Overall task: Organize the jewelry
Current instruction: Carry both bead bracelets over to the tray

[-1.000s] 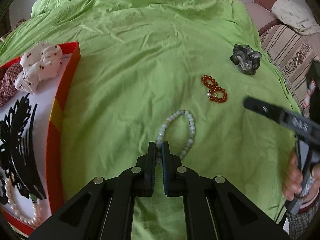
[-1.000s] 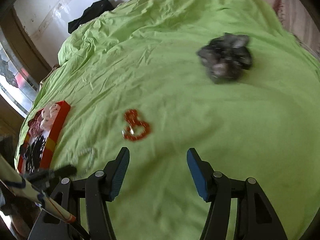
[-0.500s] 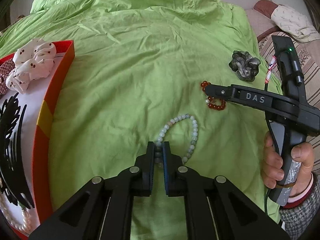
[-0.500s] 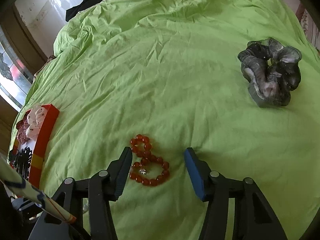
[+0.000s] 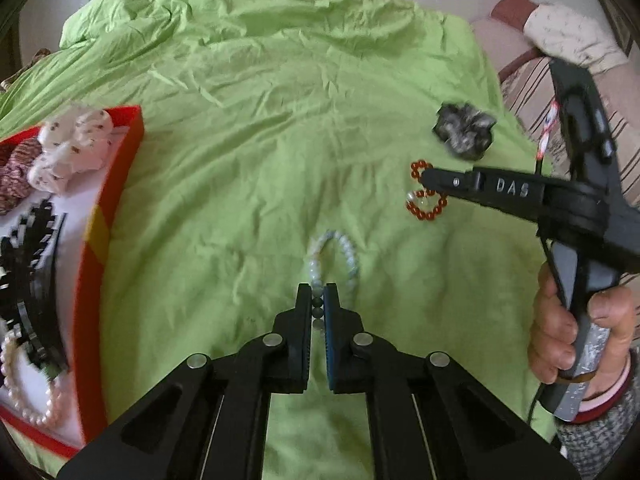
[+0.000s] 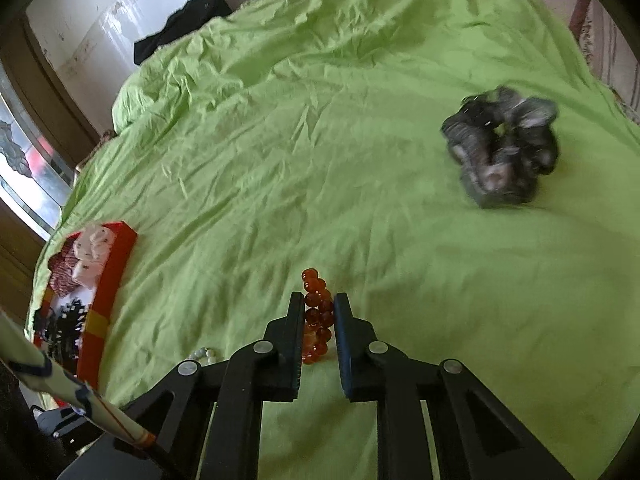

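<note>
The left claw [image 5: 318, 298] was pinched on the pale green bead bracelet [image 5: 334, 258] lying on the green bedspread [image 5: 280, 120]. The right claw [image 6: 317, 312] was closing around the red bead bracelet [image 6: 316, 312], bunched between its fingers. A grey scrunchie [image 6: 502, 148] lay beyond; the red tray [image 5: 108, 232] sat left.

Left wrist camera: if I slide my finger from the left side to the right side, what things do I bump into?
Red tray → pale bead bracelet → red bead bracelet → grey scrunchie → hand holding the other gripper.
</note>
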Demonstrator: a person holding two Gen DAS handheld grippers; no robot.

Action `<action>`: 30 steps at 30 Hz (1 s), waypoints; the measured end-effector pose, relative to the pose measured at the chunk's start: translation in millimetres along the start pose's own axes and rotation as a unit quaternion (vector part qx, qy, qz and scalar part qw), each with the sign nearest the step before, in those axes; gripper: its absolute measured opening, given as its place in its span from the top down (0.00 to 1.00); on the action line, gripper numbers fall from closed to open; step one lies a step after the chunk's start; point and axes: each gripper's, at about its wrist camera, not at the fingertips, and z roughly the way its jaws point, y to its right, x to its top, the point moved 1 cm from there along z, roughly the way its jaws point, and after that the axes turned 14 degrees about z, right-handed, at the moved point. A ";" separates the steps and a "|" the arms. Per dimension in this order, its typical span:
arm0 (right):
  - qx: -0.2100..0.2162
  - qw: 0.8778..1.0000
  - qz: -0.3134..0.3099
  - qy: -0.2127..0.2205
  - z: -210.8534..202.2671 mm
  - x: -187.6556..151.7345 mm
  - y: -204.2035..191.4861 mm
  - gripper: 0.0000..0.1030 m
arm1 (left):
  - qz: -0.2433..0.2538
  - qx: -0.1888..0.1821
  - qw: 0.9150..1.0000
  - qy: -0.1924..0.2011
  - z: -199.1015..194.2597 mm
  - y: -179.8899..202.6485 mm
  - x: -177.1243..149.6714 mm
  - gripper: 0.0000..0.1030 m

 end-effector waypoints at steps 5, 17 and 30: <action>0.008 1.000 -0.001 0.015 -27.3 -4.0 -2.7 0.85 | -0.006 -0.012 0.999 0.036 -46.9 -2.7 -1.0 0.95; 0.042 0.998 -0.011 0.041 -79.4 -38.1 -23.1 0.85 | -0.034 0.015 0.996 0.076 -120.6 -16.0 -24.9 0.95; 0.041 0.996 -0.017 0.083 -128.5 -87.0 -28.2 0.85 | 0.000 0.077 0.993 0.091 -147.2 4.8 -37.7 0.95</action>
